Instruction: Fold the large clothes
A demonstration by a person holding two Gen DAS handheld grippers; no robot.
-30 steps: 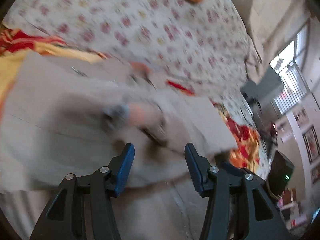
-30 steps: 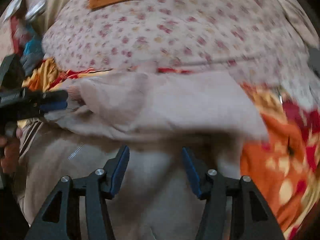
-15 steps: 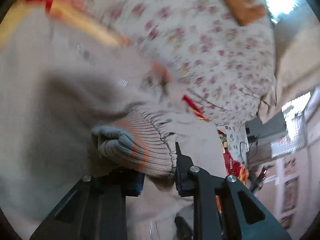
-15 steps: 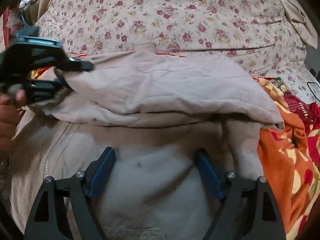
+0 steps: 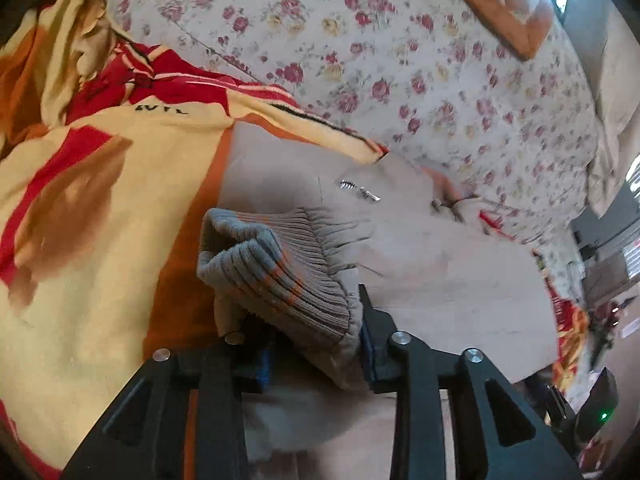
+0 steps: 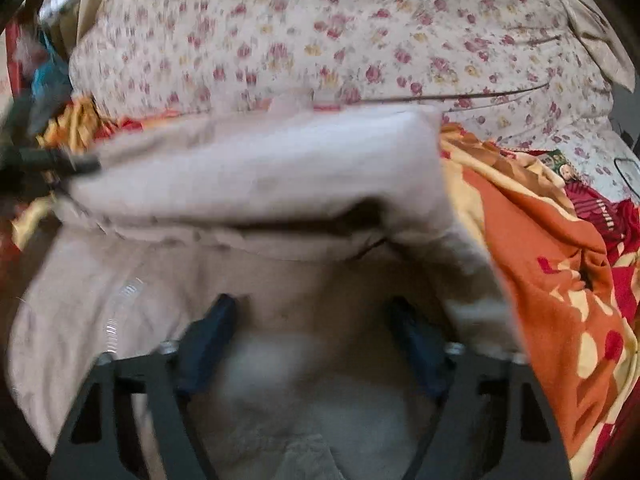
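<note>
The left claw (image 5: pixel 316 332) is pinching the ribbed cuff (image 5: pixel 276 276) of a beige jacket (image 5: pixel 432 264), the knit bunched between its two black fingers, with grey and thin orange stripes running round the cuff's end. The sleeve runs from that cuff off to the right across the body of the jacket, which lies spread on the bed. A short stretch of metal zipper (image 5: pixel 360 191) shows on the beige cloth just beyond the cuff. To the left of the left claw and partly under the jacket lies a yellow, red and orange blanket (image 5: pixel 100 208), and farther off is the floral bedsheet (image 5: pixel 420 72) with small red roses.

The right claw (image 6: pixel 316 344) stands spread wide, its blue-padded fingers (image 6: pixel 208 336) well apart over the near part of the jacket (image 6: pixel 280 168); the view is blurred, and I cannot tell whether the pads touch the cloth. Beyond it a thick fold of the jacket lies crosswise, its left end held up where the other claw's dark fingers (image 6: pixel 60 164) come in from the left edge. A line of zipper teeth (image 6: pixel 120 312) runs down the near left of the jacket. The orange and red blanket (image 6: pixel 560 280) lies to the right, the floral sheet (image 6: pixel 360 32) beyond
</note>
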